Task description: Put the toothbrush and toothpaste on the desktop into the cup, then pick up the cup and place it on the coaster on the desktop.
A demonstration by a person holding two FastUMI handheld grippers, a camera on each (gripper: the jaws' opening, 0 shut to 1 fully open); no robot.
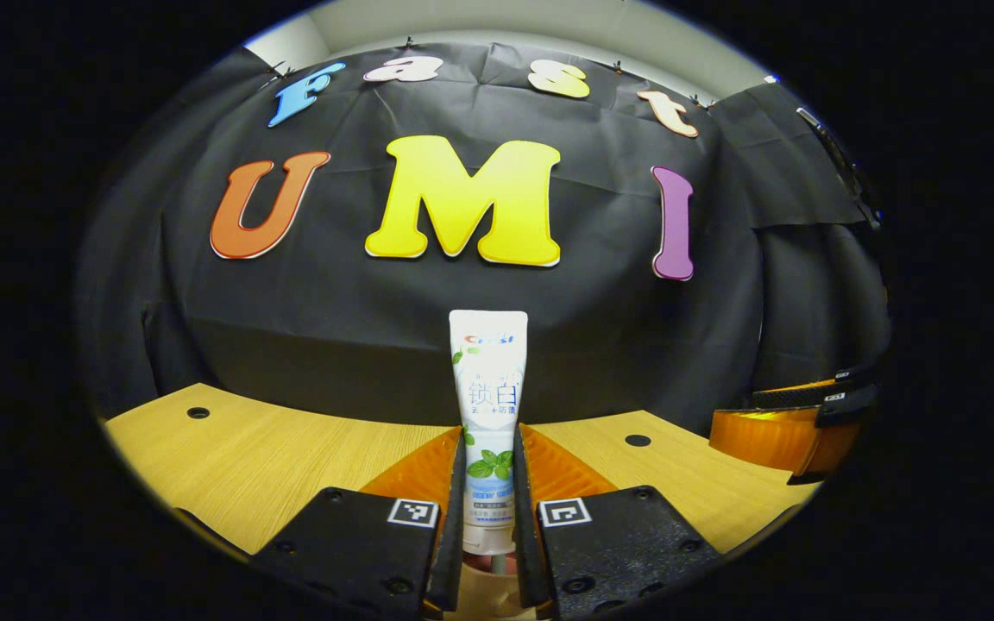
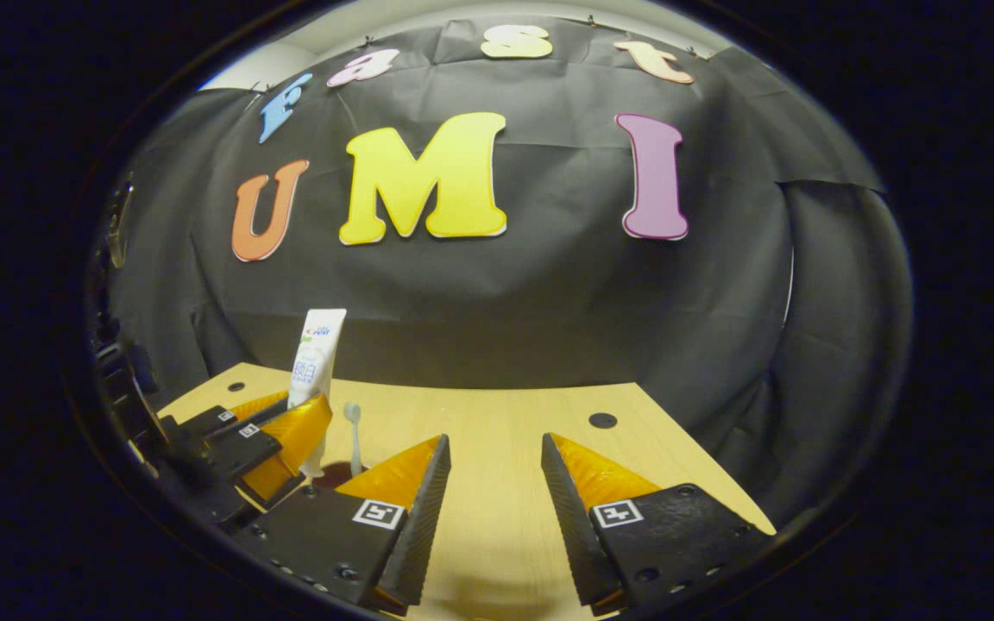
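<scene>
Left claw [image 1: 488,509] clamps upright toothpaste [image 1: 488,405] over wooden desktop [image 1: 247,448]; right claw [image 2: 495,483] gapes empty

Dim, even overhead light, sharp focus, strong fisheye bending toward the edges.

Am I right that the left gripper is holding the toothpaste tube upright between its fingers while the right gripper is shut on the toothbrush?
Not quite. The left gripper does hold the toothpaste tube upright, but the right gripper is open and holds nothing; the right gripper view shows the toothbrush standing apart, beside the tube.
</scene>
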